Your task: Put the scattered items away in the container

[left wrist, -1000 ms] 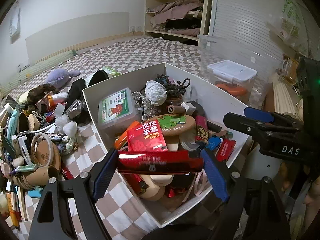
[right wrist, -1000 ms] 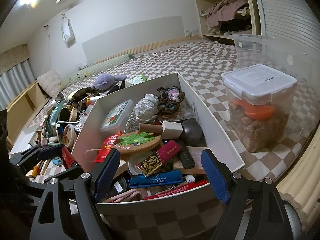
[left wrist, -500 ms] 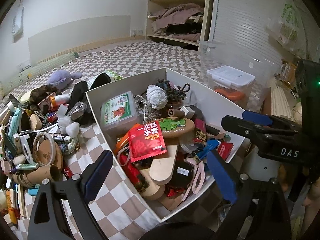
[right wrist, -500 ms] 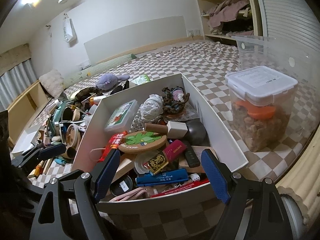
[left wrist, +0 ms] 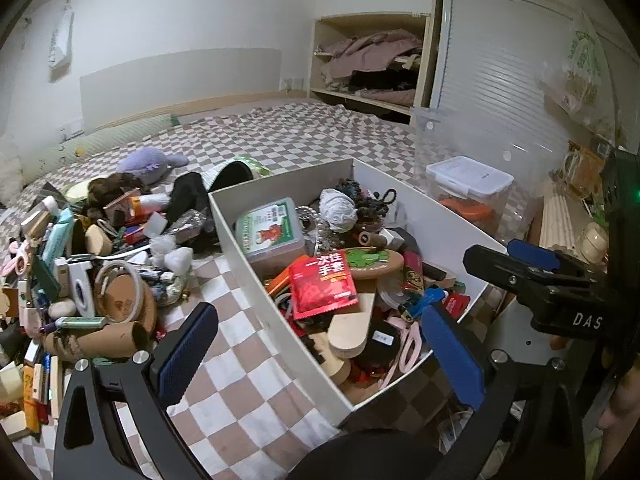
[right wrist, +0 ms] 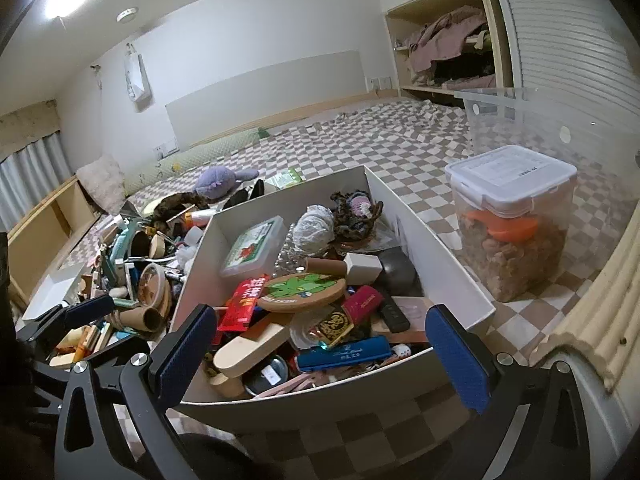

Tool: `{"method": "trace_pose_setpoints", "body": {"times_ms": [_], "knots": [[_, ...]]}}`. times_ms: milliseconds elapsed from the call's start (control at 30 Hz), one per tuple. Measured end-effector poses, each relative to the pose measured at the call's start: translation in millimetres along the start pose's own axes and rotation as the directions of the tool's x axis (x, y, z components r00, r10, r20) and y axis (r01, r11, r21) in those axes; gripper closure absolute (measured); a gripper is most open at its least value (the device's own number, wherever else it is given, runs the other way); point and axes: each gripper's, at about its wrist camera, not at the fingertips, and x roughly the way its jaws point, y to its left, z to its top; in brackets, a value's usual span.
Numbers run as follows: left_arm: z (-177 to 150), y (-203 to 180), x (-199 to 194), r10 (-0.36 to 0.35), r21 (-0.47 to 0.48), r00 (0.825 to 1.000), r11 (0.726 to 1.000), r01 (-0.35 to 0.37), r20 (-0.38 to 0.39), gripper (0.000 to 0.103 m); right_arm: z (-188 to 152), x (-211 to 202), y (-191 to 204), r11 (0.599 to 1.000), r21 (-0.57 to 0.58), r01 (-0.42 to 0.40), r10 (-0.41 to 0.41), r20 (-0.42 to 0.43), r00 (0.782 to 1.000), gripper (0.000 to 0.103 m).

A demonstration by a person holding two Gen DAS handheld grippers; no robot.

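Note:
The white open box (left wrist: 256, 264) sits on a checked bedspread, heaped with small items; a red glove packet (left wrist: 322, 284) and a round green-leaf coaster (left wrist: 368, 258) lie on top. To its left lies a scattered pile (left wrist: 80, 280) of tubes, tape rolls and bottles. My left gripper (left wrist: 320, 354) hovers over the box's near corner, jaws opening wide with nothing held. My right gripper (right wrist: 320, 354) hangs over the near wall of the box (right wrist: 440, 256), jaws also opening, with nothing gripped. The coaster (right wrist: 304, 290) and a blue case (right wrist: 344, 354) show in the right wrist view.
A clear lidded tub (right wrist: 512, 216) with brown contents and an orange scoop stands right of the box, inside a large clear bin (right wrist: 560, 120). A purple plush (left wrist: 148, 162) lies behind the pile. Shelves of clothes (left wrist: 372, 64) line the far wall.
The left gripper let go of a long red box, which dropped in among the box's contents, then drew back and upward with its jaws wider. The right gripper's jaws also spread.

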Motion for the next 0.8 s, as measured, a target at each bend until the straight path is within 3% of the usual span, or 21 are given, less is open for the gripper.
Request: {"method": "trace_pose_setpoints", "body": {"times_ms": [167,500,800], "knots": [[-6,5,-18,0.06,0.016,0.997,0.998,-0.061,0.047,0.001,-3,-11,11,1.0,-0.02,0.004,-0.003,0.029,1.0,0.0],[-18,13,-64,0.098,0.026,0.986,0.994,-0.103,0.131,0.001,-5,-38,32,0.998,-0.004,-0.061,0.061,0.064,0.996,0.0],[-20,36,-113,0.117,-0.08,0.977,0.991,-0.105,0.176,0.001,-4,-71,65,0.995,-0.065,-0.078,0.085,0.125,0.988,0.0]]}}
